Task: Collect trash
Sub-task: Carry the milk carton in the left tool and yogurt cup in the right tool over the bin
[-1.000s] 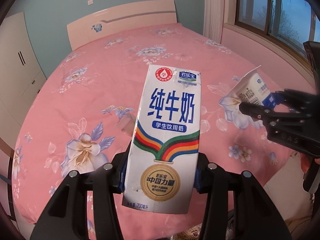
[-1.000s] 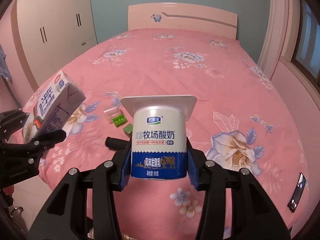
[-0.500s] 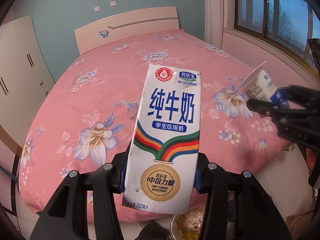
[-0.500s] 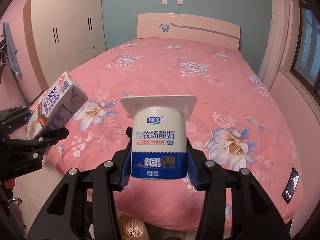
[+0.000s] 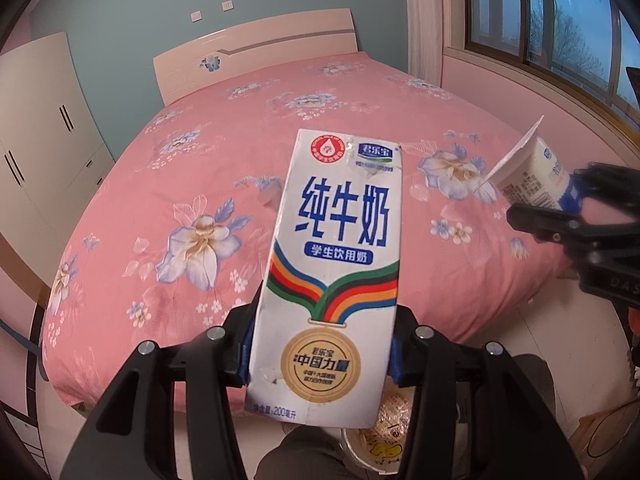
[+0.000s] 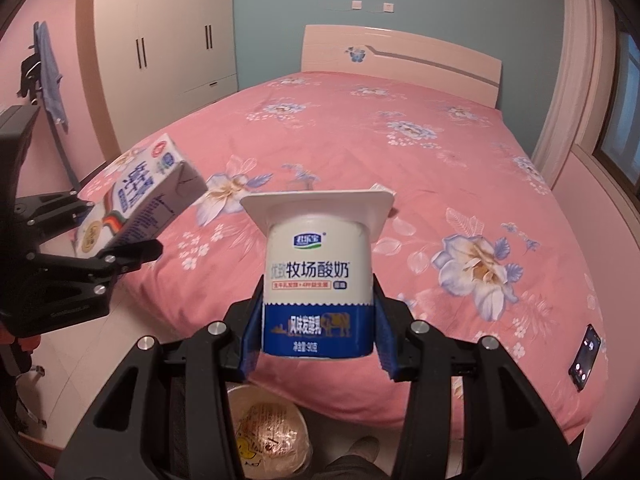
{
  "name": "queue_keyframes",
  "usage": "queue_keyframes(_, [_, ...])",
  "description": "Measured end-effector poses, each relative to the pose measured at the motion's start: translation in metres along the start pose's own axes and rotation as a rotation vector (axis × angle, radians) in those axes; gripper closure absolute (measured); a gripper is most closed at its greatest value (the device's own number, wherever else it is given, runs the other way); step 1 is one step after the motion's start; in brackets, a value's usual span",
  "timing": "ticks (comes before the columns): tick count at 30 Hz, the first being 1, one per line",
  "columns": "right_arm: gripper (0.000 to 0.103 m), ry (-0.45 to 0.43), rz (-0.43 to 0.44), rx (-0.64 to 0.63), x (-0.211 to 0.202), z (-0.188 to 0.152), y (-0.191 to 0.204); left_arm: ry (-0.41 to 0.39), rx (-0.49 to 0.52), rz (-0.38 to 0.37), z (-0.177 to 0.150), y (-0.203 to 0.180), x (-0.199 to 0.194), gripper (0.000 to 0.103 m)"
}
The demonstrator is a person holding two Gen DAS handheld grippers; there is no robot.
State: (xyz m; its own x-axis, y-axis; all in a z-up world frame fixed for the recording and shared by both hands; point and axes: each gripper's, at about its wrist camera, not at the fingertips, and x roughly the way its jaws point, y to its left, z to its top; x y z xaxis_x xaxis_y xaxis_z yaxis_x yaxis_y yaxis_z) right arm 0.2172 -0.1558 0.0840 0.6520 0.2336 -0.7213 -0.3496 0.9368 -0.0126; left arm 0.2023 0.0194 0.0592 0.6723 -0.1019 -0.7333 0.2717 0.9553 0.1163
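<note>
**Both grippers loaded over the foot of the bed**

The left gripper (image 5: 320, 354), black with blue pads, is clamped on the lower sides of a tall white milk carton (image 5: 332, 280) printed with blue characters, rainbow stripes and a gold medal. The carton's long axis runs up the left wrist view from 6 toward 12 o'clock, its top leaning slightly toward 1 o'clock, printed face to the camera. The right gripper (image 6: 318, 338), of the same build, is closed on the blue lower band of a white plastic yogurt cup (image 6: 318, 280); the cup stands upright between the pads, its square rim at 12 o'clock.

Largest behind them is the bed with a pink floral cover (image 5: 280, 152), filling the middle of both views, its pale headboard (image 6: 400, 56) at 12 o'clock. A cream wardrobe (image 6: 160, 40) stands at 10 o'clock in the right wrist view, and a dark-framed window (image 5: 560, 28) at 2 o'clock in the left wrist view. A round bin lined with a bag and holding crumpled wrappers (image 6: 268, 436) sits on the floor at 6 o'clock, partly hidden by the gripper frames. A dark phone with a lit screen (image 6: 585, 356) lies on the cover at 4 o'clock.

Each gripper shows in the other's view, side by side and apart, both pitched downward over the foot of the bed. A dark trouser leg (image 5: 296, 456) shows at 6 o'clock.
</note>
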Motion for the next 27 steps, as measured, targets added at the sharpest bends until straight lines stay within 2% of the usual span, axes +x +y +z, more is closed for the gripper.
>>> queue_keyframes(17, [0.055, 0.084, 0.073, -0.02, 0.014, -0.058, 0.028, 0.1, 0.007, -0.023, -0.071, -0.014, 0.028, 0.052])
queue_keyframes(27, [0.055, 0.172, 0.12, -0.017, 0.049, -0.102, 0.036, 0.204, 0.028, -0.062, -0.116, -0.03, 0.066, 0.052])
